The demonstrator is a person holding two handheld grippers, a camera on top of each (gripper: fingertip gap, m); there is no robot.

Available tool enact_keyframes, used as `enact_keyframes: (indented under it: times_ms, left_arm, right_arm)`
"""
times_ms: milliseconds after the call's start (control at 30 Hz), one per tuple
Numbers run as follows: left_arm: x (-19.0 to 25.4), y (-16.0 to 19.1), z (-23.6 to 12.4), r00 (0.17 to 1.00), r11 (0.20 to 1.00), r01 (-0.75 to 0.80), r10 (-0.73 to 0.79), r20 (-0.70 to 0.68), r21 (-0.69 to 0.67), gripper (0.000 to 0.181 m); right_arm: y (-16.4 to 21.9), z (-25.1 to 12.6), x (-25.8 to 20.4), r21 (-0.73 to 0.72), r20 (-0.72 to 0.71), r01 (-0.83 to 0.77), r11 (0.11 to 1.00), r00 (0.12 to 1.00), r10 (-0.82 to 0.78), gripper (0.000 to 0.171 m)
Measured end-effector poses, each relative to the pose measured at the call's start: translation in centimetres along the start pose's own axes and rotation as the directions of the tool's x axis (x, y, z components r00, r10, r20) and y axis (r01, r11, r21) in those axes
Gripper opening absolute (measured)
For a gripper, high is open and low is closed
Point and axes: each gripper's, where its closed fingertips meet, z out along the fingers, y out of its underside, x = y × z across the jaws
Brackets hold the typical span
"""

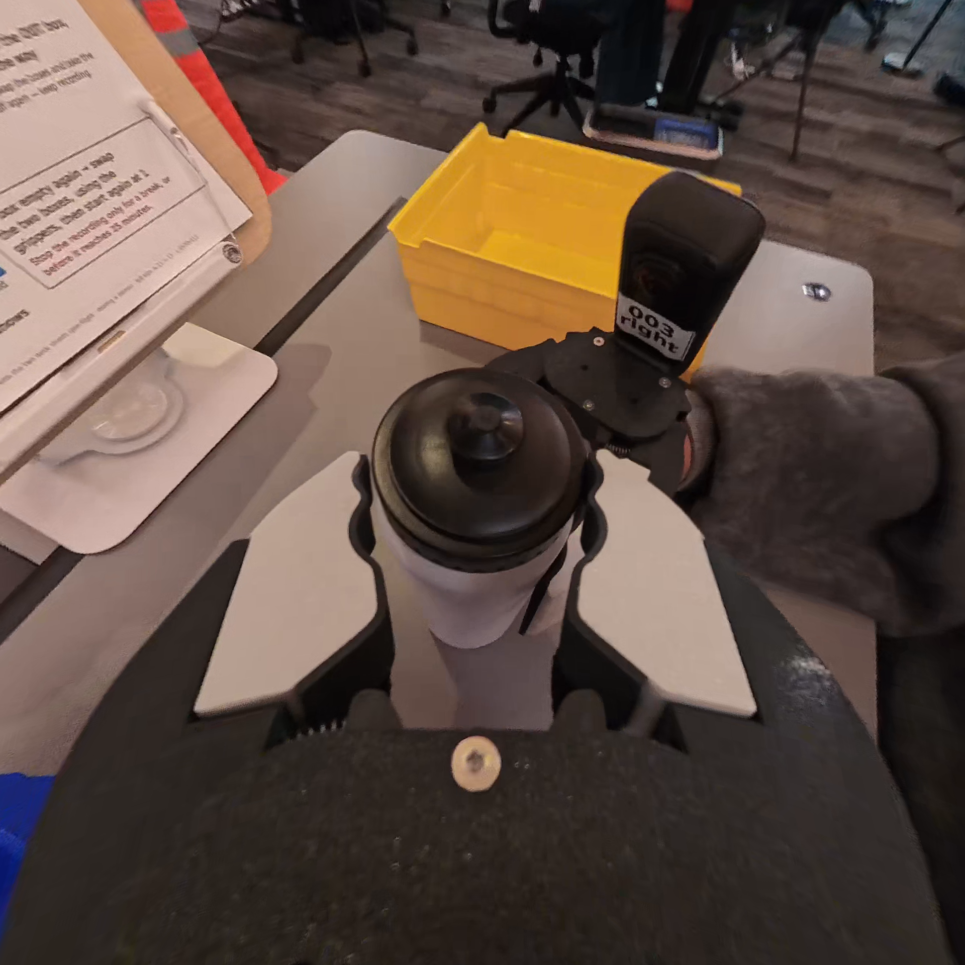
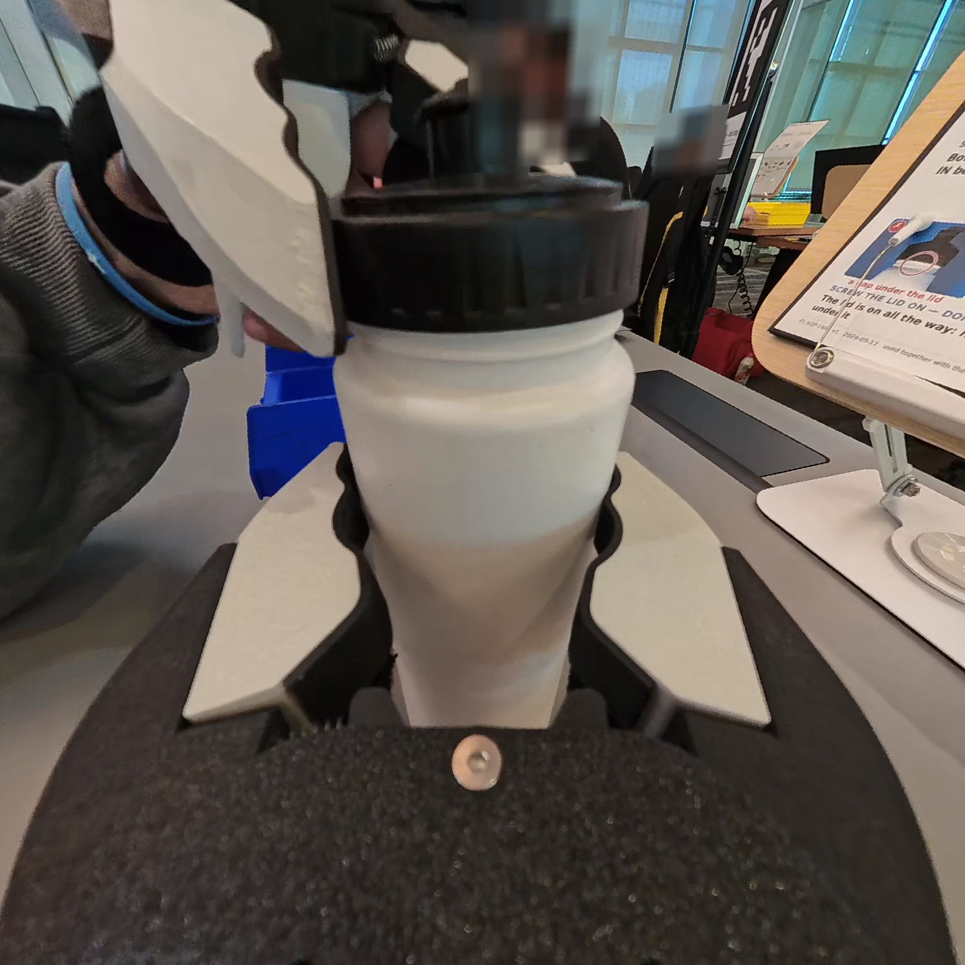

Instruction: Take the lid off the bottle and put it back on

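Item: white plastic bottle (image 2: 485, 485) with black screw lid (image 2: 491, 261), standing upright on a grey table (image 1: 324, 292). Right gripper (image 2: 478, 522) is clamped on the bottle's body, waist pinched between its two fingers, directly ahead of its camera. Left gripper (image 1: 478, 496) comes from above, fingers closed against the lid's rim; one white finger (image 2: 224, 172) shows touching the ribbed edge. Lid sits fully on. Handling, as judged: light, probably empty; wall slightly yielding, smooth, prone to slip under twist. Lid rigid, its ribs offering good purchase. Best hold: ribbed rim for turning, narrowed waist for bracing. Yellow bin (image 1: 522, 240) beyond.
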Motion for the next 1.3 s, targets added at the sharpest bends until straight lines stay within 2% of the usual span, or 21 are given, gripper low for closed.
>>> enact_keyframes:
  times_ms: [100,233,300,400,467,533,900,1100,1300]
  left_arm:
    - [-0.4,-0.2,-0.3,0.993,0.993,0.036,-0.048,0.109,0.110,0.102]
    - [-0.4,-1.1,-1.0,0.947,0.922,0.145,-0.234,0.219,0.359,0.103]
    - [-1.0,-0.6,-1.0,0.897,0.900,0.172,-0.311,0.315,0.401,0.100]
    - [-1.0,-0.7,-0.4,0.855,0.887,0.154,-0.340,0.391,0.436,0.092]
    - [-1.4,-0.3,0.3,0.830,0.904,0.150,-0.334,0.446,0.399,0.085]
    - [-1.3,-0.3,0.8,0.836,0.909,0.147,-0.325,0.443,0.389,0.079]
    - [-1.3,-0.2,-0.3,0.799,0.963,0.167,-0.258,0.544,0.212,0.077]
    - [-0.8,0.2,0.5,0.848,0.957,0.270,-0.287,0.445,0.103,0.078]
    - [-1.0,0.7,1.0,0.892,0.972,0.232,-0.227,0.390,0.036,0.078]
  right_arm:
    - [0.0,0.0,0.1,-0.002,-0.009,-0.001,1.000,1.000,0.001,0.087]
    - [0.0,0.0,0.1,-0.001,-0.010,-0.001,1.000,1.000,0.001,0.087]
    - [0.0,0.0,0.1,0.001,-0.011,-0.002,1.000,1.000,0.002,0.087]
    - [0.0,0.0,0.1,0.000,-0.011,-0.002,1.000,1.000,0.002,0.087]
    - [0.0,0.0,0.1,-0.001,-0.013,-0.002,1.000,1.000,0.002,0.087]
    - [0.0,0.0,0.2,0.000,-0.013,-0.002,1.000,1.000,0.002,0.087]
    - [0.0,0.0,0.1,-0.002,-0.013,-0.002,1.000,1.000,0.002,0.087]
    - [0.0,0.0,0.1,-0.004,-0.012,-0.002,1.000,1.000,0.002,0.087]
    - [0.0,0.0,0.2,-0.005,-0.014,-0.003,1.000,1.000,0.003,0.087]
